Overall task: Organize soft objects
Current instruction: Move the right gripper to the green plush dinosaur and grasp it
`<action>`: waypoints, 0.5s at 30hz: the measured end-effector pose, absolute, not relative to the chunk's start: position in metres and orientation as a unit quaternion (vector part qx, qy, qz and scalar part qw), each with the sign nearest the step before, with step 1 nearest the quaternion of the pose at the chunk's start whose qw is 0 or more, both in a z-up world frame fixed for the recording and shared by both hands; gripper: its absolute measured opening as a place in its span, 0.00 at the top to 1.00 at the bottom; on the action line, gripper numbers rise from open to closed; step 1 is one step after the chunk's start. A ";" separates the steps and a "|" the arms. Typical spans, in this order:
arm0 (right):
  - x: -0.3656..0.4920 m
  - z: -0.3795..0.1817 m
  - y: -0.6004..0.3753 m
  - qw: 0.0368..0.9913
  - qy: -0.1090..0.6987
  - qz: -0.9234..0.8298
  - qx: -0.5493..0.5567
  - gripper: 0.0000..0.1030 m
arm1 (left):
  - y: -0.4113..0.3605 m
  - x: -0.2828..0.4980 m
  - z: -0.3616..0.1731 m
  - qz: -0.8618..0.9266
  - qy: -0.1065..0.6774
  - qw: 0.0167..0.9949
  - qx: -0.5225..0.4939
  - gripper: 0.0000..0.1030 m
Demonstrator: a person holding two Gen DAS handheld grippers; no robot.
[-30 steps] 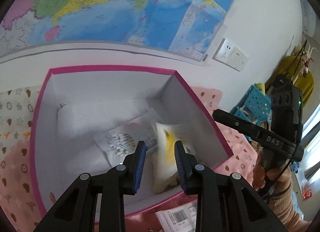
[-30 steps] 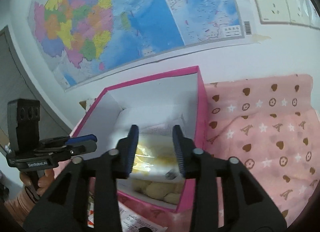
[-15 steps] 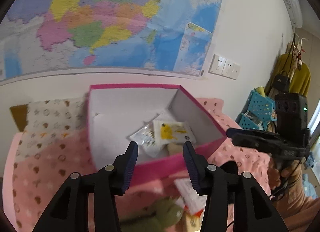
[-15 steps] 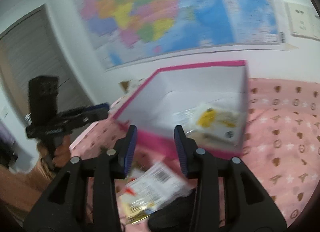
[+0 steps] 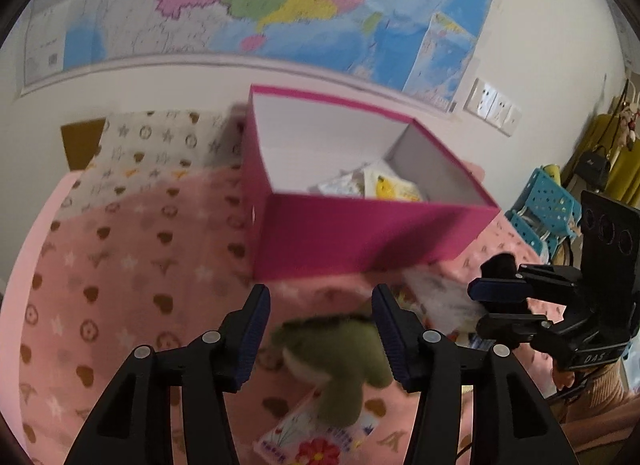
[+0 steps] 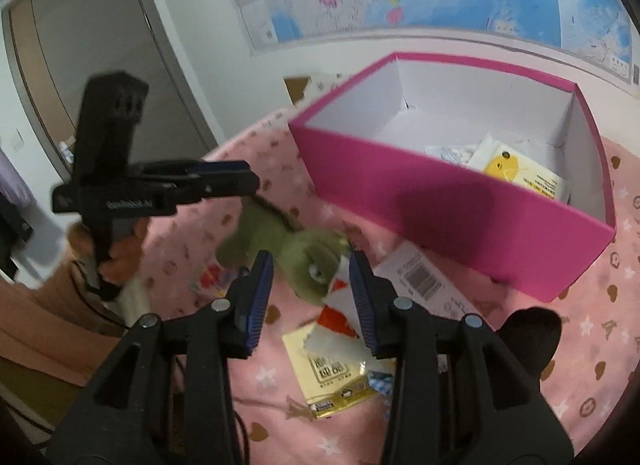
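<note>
Both tongs are hanging over the pink blanket printed with brown hearts and white stars (image 5: 120, 273), pointing down at the loose stuff in front of the open magenta cardboard box with the white inside (image 5: 360, 233).

The left tongs (image 5: 320, 329) are opening right now, with nothing pinched. The fuzzy olive-green plush toy (image 5: 340, 357) is lying on the blanket below, showing through the gap, and the pads aren't touching it. A flat packet with red flowers printed on it (image 5: 316, 441) is sitting partly under the plush.

The right tongs (image 6: 312, 297) are standing at a narrow-ish gap, also empty. From that camera the green plush is just past the tips, with a yellow flat packet (image 6: 332, 377) and a white packet with a barcode (image 6: 424, 285) lying on the blanket beside it. A black fuzzy thing (image 6: 528, 337) is lying to the right, too blurry to name.

Inside the box, a white packet with a yellow cartoon print (image 6: 516, 173) is resting against the far right corner next to a clear crinkly bag (image 6: 452, 153).
</note>
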State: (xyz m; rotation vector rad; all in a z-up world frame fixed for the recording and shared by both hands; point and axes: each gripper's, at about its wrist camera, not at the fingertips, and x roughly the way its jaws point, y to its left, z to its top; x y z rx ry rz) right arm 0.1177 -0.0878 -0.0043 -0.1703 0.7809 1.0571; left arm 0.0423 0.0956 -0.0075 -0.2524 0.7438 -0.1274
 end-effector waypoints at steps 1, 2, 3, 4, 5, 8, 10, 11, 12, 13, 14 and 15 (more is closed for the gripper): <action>0.116 -0.007 -0.086 0.794 0.361 0.480 -0.090 0.49 | 0.095 0.041 -0.010 -0.065 0.364 0.921 -0.121 0.48; 0.116 -0.009 -0.085 0.797 0.360 0.475 -0.094 0.42 | 0.094 0.040 -0.011 -0.069 0.366 0.920 -0.121 0.45; 0.114 -0.011 -0.086 0.800 0.358 0.471 -0.099 0.41 | 0.093 0.039 -0.013 -0.074 0.370 0.918 -0.121 0.38; 0.113 -0.014 -0.084 0.802 0.357 0.466 -0.110 0.41 | 0.092 0.039 -0.014 -0.075 0.374 0.917 -0.120 0.37; 0.114 -0.016 -0.083 0.803 0.358 0.463 -0.116 0.41 | 0.091 0.039 -0.016 -0.074 0.376 0.916 -0.120 0.36; 0.111 -0.022 -0.080 0.807 0.358 0.449 -0.139 0.41 | 0.088 0.040 -0.021 -0.079 0.385 0.912 -0.119 0.35; 0.111 -0.029 -0.077 0.813 0.357 0.430 -0.162 0.41 | 0.086 0.042 -0.025 -0.079 0.391 0.910 -0.116 0.35; 0.111 -0.032 -0.076 0.816 0.359 0.420 -0.171 0.41 | 0.085 0.042 -0.027 -0.077 0.393 0.909 -0.115 0.35; 0.112 -0.034 -0.076 0.818 0.360 0.412 -0.178 0.41 | 0.084 0.043 -0.029 -0.076 0.396 0.908 -0.113 0.35; 0.114 -0.037 -0.077 0.821 0.361 0.402 -0.184 0.41 | 0.084 0.045 -0.031 -0.073 0.401 0.907 -0.110 0.35; 0.115 -0.037 -0.078 0.821 0.363 0.401 -0.182 0.41 | 0.084 0.047 -0.033 -0.071 0.406 0.905 -0.109 0.35; 0.118 -0.037 -0.081 0.822 0.367 0.400 -0.174 0.41 | 0.085 0.048 -0.034 -0.072 0.407 0.904 -0.113 0.35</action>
